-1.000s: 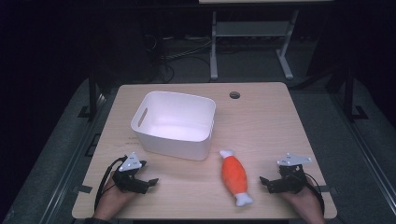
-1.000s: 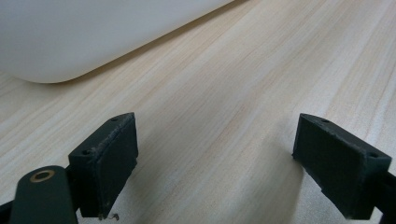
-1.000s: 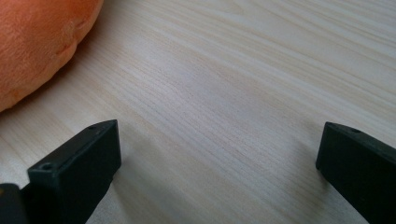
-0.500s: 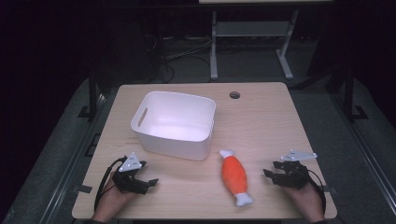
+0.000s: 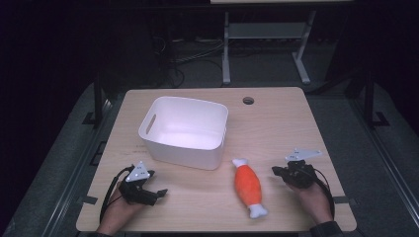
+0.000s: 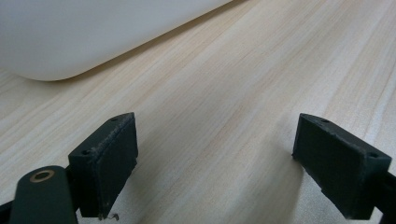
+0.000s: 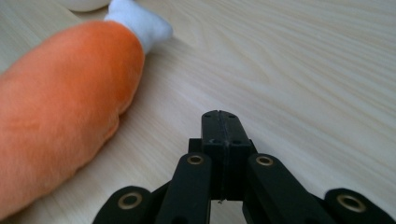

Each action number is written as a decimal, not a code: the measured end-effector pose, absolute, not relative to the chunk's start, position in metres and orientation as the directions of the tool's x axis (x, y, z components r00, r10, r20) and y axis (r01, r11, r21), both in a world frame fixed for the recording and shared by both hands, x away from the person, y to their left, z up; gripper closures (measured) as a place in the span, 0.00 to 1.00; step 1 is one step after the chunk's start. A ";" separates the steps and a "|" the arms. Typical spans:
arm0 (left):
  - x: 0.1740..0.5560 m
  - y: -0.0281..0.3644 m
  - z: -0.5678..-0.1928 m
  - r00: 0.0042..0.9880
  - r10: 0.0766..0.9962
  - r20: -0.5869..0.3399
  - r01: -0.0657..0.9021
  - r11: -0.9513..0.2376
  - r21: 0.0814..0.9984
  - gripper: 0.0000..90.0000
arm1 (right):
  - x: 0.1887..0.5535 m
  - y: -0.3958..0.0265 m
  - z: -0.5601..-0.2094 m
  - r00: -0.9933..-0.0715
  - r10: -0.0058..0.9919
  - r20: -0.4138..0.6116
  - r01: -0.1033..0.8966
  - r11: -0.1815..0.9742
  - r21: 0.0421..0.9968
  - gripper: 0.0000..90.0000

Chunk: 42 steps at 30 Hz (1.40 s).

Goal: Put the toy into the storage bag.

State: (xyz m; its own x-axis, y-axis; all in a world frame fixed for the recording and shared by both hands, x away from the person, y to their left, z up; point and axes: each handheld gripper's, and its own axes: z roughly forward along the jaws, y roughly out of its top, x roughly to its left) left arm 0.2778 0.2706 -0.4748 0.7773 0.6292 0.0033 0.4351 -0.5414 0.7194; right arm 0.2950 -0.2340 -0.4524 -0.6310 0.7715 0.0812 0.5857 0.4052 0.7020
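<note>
Two grippers rest near the surface's (image 5: 276,128) front edge, left gripper (image 5: 154,193) fingers apart, right gripper (image 5: 276,171) fingers closed empty beside the plush toy (image 5: 248,186), suggesting a pre-grasp step requiring opening first.

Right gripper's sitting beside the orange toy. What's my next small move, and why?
Probably open the right gripper: its jaws are pressed shut with nothing between them, and the plush toy lies loose on the table beside it. It cannot take the toy until it opens. The left gripper is already open.
</note>
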 end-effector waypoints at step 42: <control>0.278 0.270 -0.475 0.777 0.629 0.002 0.436 -0.541 0.719 0.15 | 0.352 -0.143 -0.457 -0.752 0.653 0.088 0.518 0.504 0.691 1.00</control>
